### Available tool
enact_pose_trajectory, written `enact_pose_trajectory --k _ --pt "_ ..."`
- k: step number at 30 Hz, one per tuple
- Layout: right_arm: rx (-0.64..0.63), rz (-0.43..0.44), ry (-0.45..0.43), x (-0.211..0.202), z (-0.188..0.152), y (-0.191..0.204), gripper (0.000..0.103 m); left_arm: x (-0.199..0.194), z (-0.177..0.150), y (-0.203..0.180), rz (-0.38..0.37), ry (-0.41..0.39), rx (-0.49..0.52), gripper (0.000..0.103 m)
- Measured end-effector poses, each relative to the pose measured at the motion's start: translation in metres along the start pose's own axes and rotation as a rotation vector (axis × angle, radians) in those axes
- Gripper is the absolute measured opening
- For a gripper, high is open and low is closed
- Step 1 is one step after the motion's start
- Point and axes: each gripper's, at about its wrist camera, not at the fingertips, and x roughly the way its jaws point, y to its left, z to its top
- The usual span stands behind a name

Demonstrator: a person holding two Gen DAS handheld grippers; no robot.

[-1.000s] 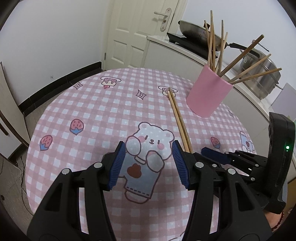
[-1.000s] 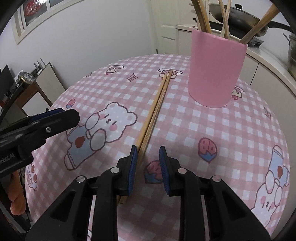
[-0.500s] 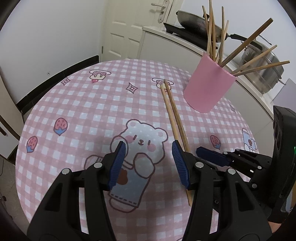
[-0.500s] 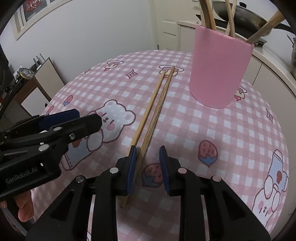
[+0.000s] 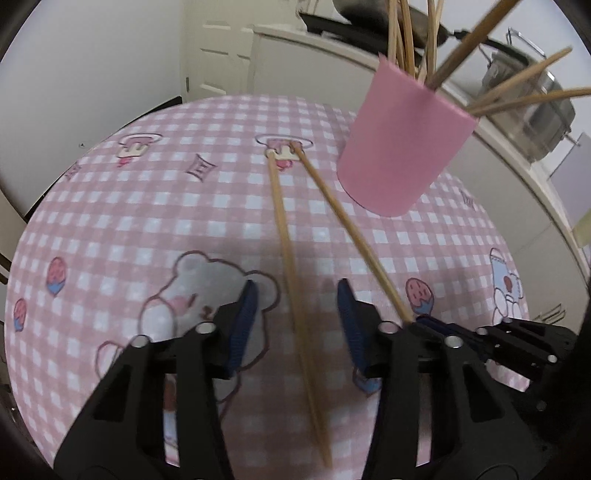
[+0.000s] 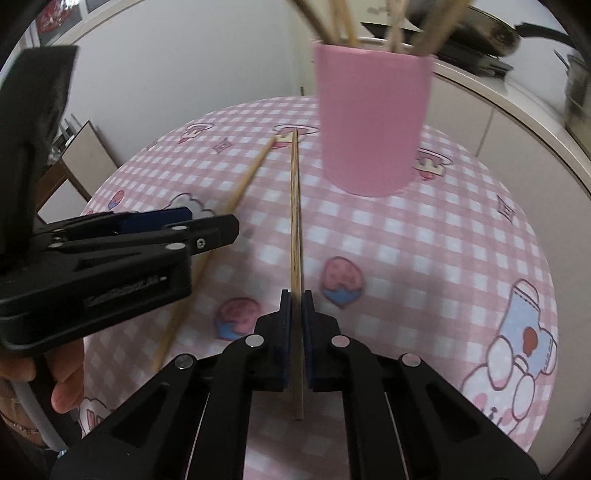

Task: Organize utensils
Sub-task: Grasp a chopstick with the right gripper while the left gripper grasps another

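Two wooden chopsticks lie on a round table (image 5: 147,206) with a pink checked cloth. The left chopstick (image 5: 286,236) runs between the blue pads of my left gripper (image 5: 297,295). Its jaws are closing, and a gap still shows on both sides of the stick. My right gripper (image 6: 296,295) is shut on the near part of the right chopstick (image 6: 294,206), whose far tip points toward the pink cup (image 6: 373,122). That cup (image 5: 402,147) stands upright at the far right and holds several chopsticks. The left gripper (image 6: 210,221) covers part of the left chopstick (image 6: 243,184) in the right wrist view.
Behind the table runs a white counter with a wok (image 6: 480,33) and a steel pot (image 5: 535,110). A white door (image 5: 218,62) stands at the back. A hand (image 6: 66,376) holds the left gripper at the lower left. The table's rim curves close on all sides.
My left gripper has moved right over the left chopstick, and its jaws have narrowed. My right gripper has shut on the right chopstick, whose near end has swung away from the other.
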Motion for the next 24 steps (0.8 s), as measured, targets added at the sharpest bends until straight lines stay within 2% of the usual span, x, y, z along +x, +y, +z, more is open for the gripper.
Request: enact_pose_trajectory --k 2,5,15,24 --pt "0.012 0.013 0.002 -0.001 -0.001 -0.005 0.004 0.004 0.002 -0.005 0.049 -0.007 0.031 0.031" --pt "0.016 0.027 0.005 -0.002 -0.001 -0.008 0.005 0.005 0.004 -0.004 0.086 -0.005 0.04 0.008" --pt "0.006 0.094 0.038 -0.013 -0.015 0.001 0.005 -0.025 -0.029 0.019 0.078 -0.003 0.067 0.005" --pt "-0.011 0.089 0.073 -0.031 -0.041 0.005 0.005 -0.056 -0.065 0.039 0.095 0.004 0.058 0.005"
